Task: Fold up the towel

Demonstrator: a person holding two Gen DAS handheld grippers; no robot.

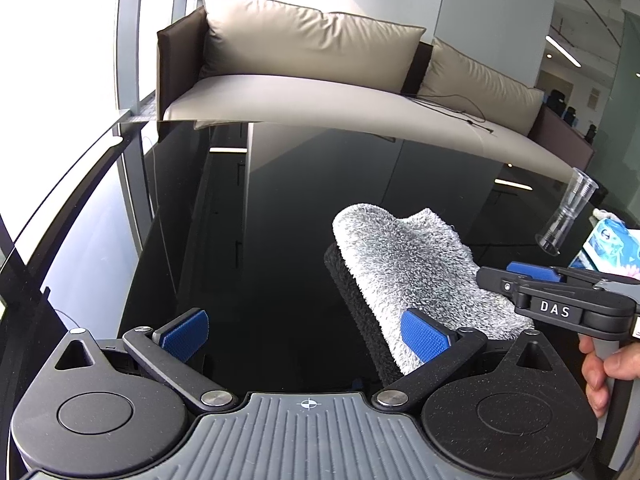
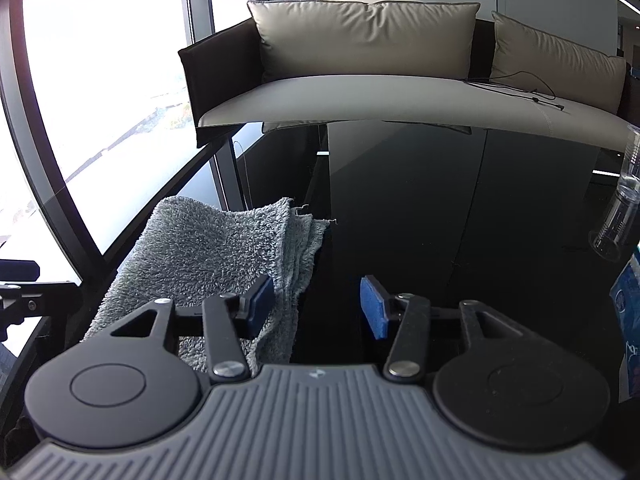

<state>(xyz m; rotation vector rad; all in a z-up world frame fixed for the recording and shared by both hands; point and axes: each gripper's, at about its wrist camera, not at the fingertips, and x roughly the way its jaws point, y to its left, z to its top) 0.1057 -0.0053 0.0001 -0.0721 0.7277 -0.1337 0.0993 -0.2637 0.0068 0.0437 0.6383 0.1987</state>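
Grey and fluffy, the towel (image 1: 416,276) lies already doubled into a thick, narrow bundle on the black table (image 1: 260,220). Its long side runs from near to far. It sits between the two tools. The left gripper (image 1: 308,334) is wide open and holds nothing. The right gripper (image 2: 318,306) is open and holds nothing too. Both are about equally close to it.

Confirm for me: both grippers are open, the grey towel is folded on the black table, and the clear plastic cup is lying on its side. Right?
Not quite. The clear plastic cup stands upright on the black table, mirrored in its glossy top; the left wrist view shows it. The rest holds: the left gripper and right gripper are open, and the grey towel lies folded.
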